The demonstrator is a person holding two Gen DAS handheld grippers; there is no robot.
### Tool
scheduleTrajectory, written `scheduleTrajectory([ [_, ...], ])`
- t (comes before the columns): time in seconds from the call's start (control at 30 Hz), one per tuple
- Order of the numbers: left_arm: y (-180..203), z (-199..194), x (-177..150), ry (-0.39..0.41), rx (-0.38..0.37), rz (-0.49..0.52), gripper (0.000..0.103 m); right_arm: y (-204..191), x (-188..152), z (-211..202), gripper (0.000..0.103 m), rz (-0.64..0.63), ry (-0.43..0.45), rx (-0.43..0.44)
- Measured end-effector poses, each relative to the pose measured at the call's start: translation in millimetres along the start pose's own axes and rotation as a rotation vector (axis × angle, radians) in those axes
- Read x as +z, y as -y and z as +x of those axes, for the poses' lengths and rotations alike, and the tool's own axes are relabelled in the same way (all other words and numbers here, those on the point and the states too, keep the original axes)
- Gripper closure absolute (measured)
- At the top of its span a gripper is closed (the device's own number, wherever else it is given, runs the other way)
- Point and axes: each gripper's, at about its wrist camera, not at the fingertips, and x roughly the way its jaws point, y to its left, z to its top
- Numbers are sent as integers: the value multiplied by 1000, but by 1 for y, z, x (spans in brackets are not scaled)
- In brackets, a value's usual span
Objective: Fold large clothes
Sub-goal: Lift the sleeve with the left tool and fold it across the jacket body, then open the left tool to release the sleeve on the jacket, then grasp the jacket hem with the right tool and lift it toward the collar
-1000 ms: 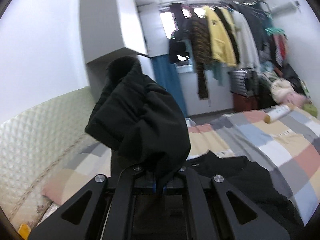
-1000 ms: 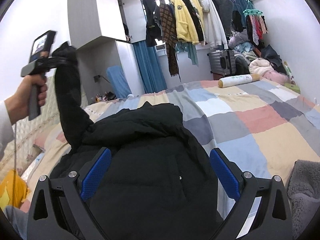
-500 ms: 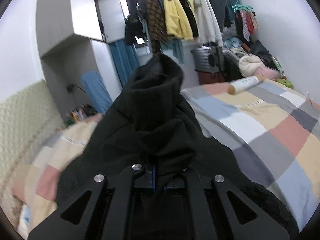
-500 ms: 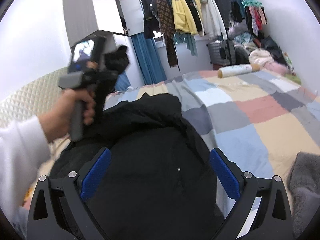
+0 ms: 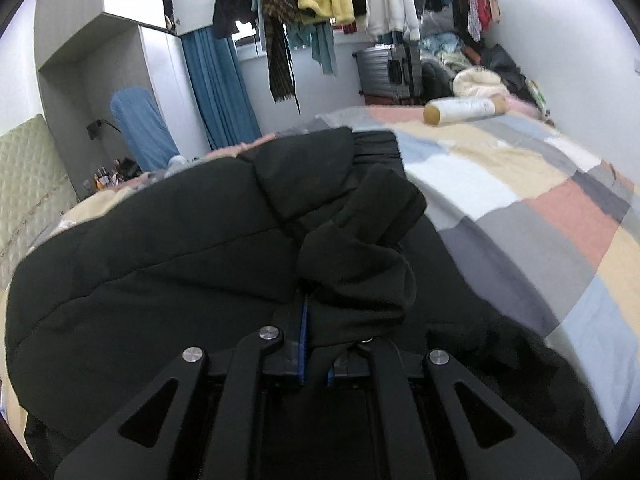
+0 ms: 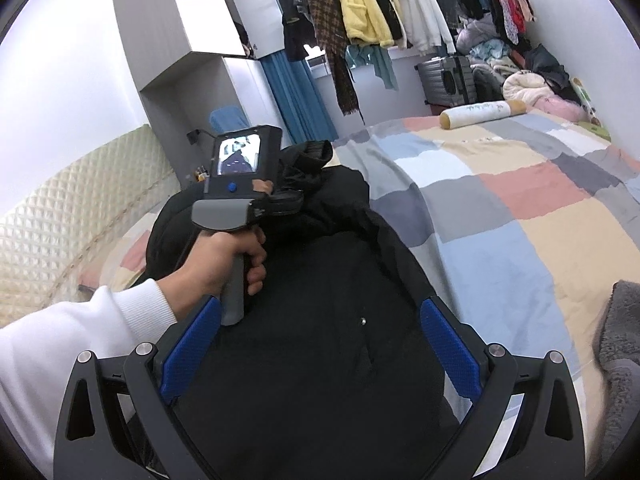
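Left tongs (image 5: pixel 314 344) clamped, right tongs (image 6: pixel 320 344) spread

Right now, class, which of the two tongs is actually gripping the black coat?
The left tongs: they are shut on a bunched sleeve of the black coat. The right tongs stand wide open above the coat, blue pads apart, holding nothing.

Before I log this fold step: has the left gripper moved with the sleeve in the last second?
Yes. In the right wrist view the left gripper, shut on the black sleeve, has come down from near the white cabinet to low over the black jacket.
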Motion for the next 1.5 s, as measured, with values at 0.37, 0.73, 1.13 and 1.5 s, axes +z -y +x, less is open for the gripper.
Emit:
scheduleTrajectory([
  [0.37,-2,-10,3,-28,-7,-52,87,-4,-3,11,2,-6,-32,-4],
  [0.73,-40,-97,-5,57,-11,-113,15,-30,-5,-2,2,-93,33,82],
  [1.13,-130,-200,-61,119,24,-228,15,-49,-3,-9,2,-146,73,66],
  [1.5,-204,-201,-144,58,106,-302,13,-70,20,14,2,-175,40,89],
])
